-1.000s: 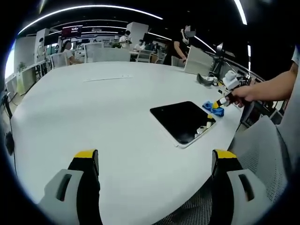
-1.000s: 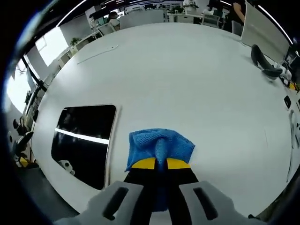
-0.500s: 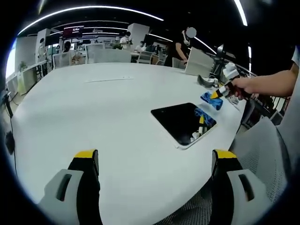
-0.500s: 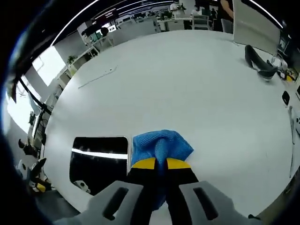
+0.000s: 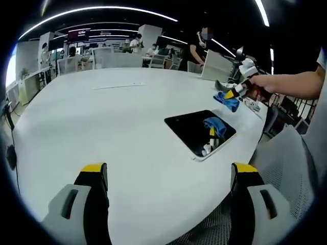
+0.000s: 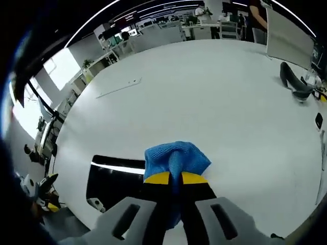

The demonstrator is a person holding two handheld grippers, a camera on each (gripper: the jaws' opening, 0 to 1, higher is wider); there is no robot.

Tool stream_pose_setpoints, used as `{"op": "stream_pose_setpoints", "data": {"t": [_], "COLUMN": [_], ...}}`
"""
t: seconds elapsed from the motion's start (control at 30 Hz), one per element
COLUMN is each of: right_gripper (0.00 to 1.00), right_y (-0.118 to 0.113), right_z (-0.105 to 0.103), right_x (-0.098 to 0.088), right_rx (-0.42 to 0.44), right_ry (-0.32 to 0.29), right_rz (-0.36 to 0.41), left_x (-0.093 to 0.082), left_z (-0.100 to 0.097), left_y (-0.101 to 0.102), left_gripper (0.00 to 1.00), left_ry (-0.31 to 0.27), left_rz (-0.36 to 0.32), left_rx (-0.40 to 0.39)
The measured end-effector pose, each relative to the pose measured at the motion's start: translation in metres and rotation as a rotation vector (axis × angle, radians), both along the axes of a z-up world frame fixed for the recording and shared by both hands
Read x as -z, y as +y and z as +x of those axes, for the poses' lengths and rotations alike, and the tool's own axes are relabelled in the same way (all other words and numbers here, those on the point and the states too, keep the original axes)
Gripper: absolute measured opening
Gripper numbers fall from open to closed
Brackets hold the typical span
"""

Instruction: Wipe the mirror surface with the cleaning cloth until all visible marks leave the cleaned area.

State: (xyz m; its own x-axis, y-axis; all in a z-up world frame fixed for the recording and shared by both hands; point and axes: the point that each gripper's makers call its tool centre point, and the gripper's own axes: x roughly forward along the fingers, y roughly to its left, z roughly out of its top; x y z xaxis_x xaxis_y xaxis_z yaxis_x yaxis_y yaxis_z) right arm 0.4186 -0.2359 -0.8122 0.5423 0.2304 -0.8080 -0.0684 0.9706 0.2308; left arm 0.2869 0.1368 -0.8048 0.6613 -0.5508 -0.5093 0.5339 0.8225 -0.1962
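Right gripper (image 6: 176, 178): its 2 jaws were pinched tight on the blue cleaning cloth (image 6: 176, 157), held up off the table (image 6: 219, 102).
Left gripper (image 5: 168, 176): jaws spread wide, nothing between them, hanging low over the near table edge.
Mirror (image 6: 120, 178): just below and left of the right gripper's tips; flat, dark, glossy, 1 bright light streak across it.
Marks: too small to tell.
Risk: the cloth bunched at the tips, so I judged hard jaw tips could scrape the glass.
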Motion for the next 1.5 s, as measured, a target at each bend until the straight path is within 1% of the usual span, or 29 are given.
{"op": "stream_pose_setpoints", "data": {"t": [0.1, 0.2, 0.23, 0.27, 0.3, 0.33, 0.37, 0.4, 0.43, 0.5, 0.63, 0.7, 0.77, 0.8, 0.83, 1.03, 1.33, 1.5], "right_gripper": [0.01, 0.01, 0.01, 0.01, 0.01, 0.00, 0.00, 0.01, 0.01, 0.01, 0.01, 0.01, 0.01, 0.01, 0.01, 0.01, 0.01, 0.01], "right_y": [0.011, 0.022, 0.025, 0.027, 0.029, 0.032, 0.038, 0.039, 0.041, 0.045, 0.049, 0.049, 0.048, 0.048, 0.049, 0.055, 0.054, 0.055], "right_z": [0.002, 0.005, 0.007, 0.008, 0.007, 0.006, 0.008, 0.009, 0.008, 0.010, 0.009, 0.009, 0.009, 0.010, 0.008, 0.007, 0.006, 0.006], "right_x": [0.001, 0.010, 0.013, 0.016, 0.020, 0.023, 0.026, 0.029, 0.033, 0.037, 0.046, 0.050, 0.051, 0.054, 0.055, 0.057, 0.056, 0.056], "right_rx": [0.004, 0.019, 0.018, 0.005, -0.032, -0.058, -0.041, -0.015, -0.016, -0.013, -0.022, -0.026, -0.021, -0.011, -0.004, -0.022, 0.008, 0.006], "right_ry": [0.009, 0.046, 0.047, 0.047, 0.051, 0.059, 0.057, 0.067, 0.081, 0.086, 0.102, 0.109, 0.106, 0.115, 0.127, 0.127, 0.139, 0.143], "right_rz": [0.011, 0.037, 0.034, 0.015, -0.014, -0.025, -0.009, -0.006, -0.002, 0.008, -0.001, -0.018, -0.025, -0.028, -0.023, -0.041, -0.033, -0.049], "left_x": [0.000, 0.002, 0.003, 0.003, 0.003, 0.003, 0.004, 0.004, 0.004, 0.004, 0.004, 0.004, 0.005, 0.005, 0.005, 0.006, 0.006, 0.005], "left_z": [0.000, 0.000, 0.000, 0.000, -0.001, -0.001, -0.001, -0.001, -0.001, -0.001, -0.001, -0.001, -0.001, -0.001, -0.001, -0.002, -0.002, -0.003], "left_y": [0.001, 0.002, 0.002, 0.001, 0.001, 0.001, 0.001, 0.001, 0.001, 0.001, 0.001, 0.001, 0.001, 0.001, 0.001, 0.000, -0.001, -0.002], "left_gripper": [0.99, 0.99, 0.99, 0.99, 0.99, 0.99, 0.99, 0.99, 0.99, 0.99, 0.99, 0.99, 0.99, 0.99, 0.99, 0.99, 0.99, 0.99], "left_ry": [0.000, 0.004, 0.005, 0.007, 0.007, 0.008, 0.010, 0.011, 0.011, 0.011, 0.010, 0.014, 0.015, 0.015, 0.014, 0.017, 0.018, 0.016], "left_rz": [0.002, 0.010, 0.012, 0.011, 0.012, 0.014, 0.015, 0.015, 0.016, 0.016, 0.021, 0.022, 0.023, 0.026, 0.027, 0.031, 0.030, 0.030], "left_rx": [-0.004, -0.004, -0.003, 0.000, 0.001, 0.002, 0.004, 0.005, 0.005, 0.005, 0.006, 0.004, 0.005, 0.007, 0.009, 0.016, 0.022, 0.028]}}
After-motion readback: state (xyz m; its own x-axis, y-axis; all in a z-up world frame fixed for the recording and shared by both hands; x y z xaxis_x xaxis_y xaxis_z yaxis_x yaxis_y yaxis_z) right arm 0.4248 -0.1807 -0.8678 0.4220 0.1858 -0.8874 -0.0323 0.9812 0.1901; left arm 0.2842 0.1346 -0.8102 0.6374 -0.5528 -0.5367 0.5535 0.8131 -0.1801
